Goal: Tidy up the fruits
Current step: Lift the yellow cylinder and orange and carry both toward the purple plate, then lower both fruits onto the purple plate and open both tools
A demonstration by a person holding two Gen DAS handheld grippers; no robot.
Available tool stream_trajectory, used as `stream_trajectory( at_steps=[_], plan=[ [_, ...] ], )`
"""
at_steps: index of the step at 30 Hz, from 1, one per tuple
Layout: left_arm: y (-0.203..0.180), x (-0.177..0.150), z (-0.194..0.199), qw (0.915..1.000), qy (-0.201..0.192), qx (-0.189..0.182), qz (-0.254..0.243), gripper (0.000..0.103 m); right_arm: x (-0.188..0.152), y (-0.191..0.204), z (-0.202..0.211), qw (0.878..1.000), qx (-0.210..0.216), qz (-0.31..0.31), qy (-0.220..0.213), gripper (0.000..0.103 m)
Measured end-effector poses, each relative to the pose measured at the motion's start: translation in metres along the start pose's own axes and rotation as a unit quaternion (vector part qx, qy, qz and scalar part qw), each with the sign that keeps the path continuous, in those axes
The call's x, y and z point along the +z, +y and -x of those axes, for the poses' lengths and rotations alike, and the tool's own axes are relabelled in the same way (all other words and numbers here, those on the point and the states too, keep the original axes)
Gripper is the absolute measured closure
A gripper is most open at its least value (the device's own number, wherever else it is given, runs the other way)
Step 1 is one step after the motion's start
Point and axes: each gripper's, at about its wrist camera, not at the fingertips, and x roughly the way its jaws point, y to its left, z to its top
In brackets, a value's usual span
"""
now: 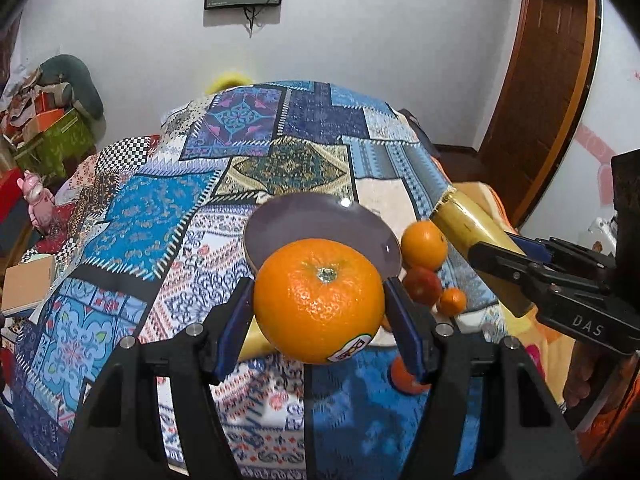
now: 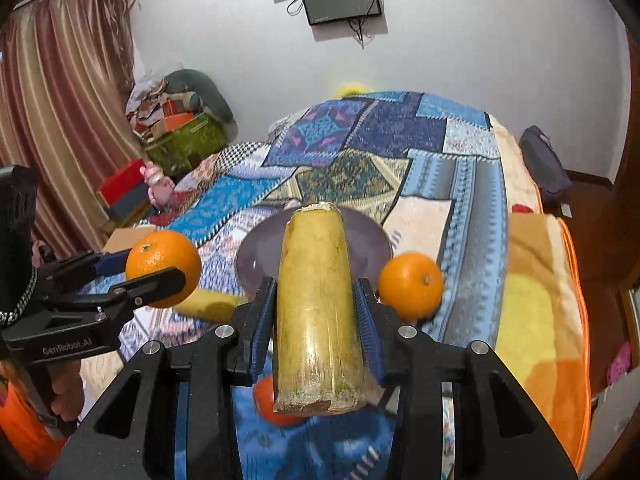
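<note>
My left gripper (image 1: 319, 300) pinches a large round orange with a green stem scar and a sticker (image 1: 319, 300), blue pads pressed on both flanks, fruit clear of the patchwork blue bedspread (image 1: 160, 208). My right gripper (image 2: 316, 320) clamps a yellow cut cylinder, apparently a sugarcane or bamboo section (image 2: 318, 308), around its lower half. The cylinder's long axis runs forward along the fingers, and its far cut end points straight at the shallow round grey-purple plate (image 2: 372, 240). From the left wrist view the plate (image 1: 280, 220) sits directly ahead of and below the held orange, near, not touching. Both grippers look roughly equally close; I judge the left marginally better placed, the orange already overlapping the near rim. On the cloth beside the plate lie a second orange (image 1: 424, 244), a red apple-like fruit (image 1: 422, 286) and a small mandarin (image 1: 452, 301). Next move, as I judge it: forward and down onto the plate.
</note>
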Motion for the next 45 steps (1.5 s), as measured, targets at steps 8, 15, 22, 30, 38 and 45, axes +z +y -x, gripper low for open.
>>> stream_trajectory(
  at_steps=[8, 15, 22, 30, 38, 45],
  plan=[
    [0.014, 0.03, -0.017, 0.9998, -0.018, 0.007, 0.007, 0.039, 0.032, -0.009, -0.009, 1.0, -0.013, -0.002, -0.028, 0.067],
    [0.026, 0.053, -0.041, 0.9997, -0.016, 0.017, 0.009, 0.039, 0.049, -0.013, -0.031, 0.999, -0.025, -0.004, -0.033, 0.067],
    [0.037, 0.065, -0.077, 0.9992, 0.001, 0.038, 0.007, 0.039, 0.054, -0.017, -0.069, 1.0, -0.028, -0.008, -0.005, 0.067],
    [0.043, 0.067, -0.125, 0.9979, 0.049, 0.044, 0.002, 0.039, 0.056, -0.025, -0.108, 0.998, -0.034, -0.01, 0.043, 0.067],
    [0.05, 0.069, -0.169, 0.9936, 0.104, 0.039, 0.018, 0.039, 0.051, -0.025, -0.141, 0.994, -0.043, 0.015, 0.097, 0.067],
    [0.051, 0.078, -0.185, 0.9918, 0.118, 0.047, 0.016, 0.039, 0.047, -0.026, -0.154, 0.991, -0.053, 0.03, 0.12, 0.067]
  ],
)
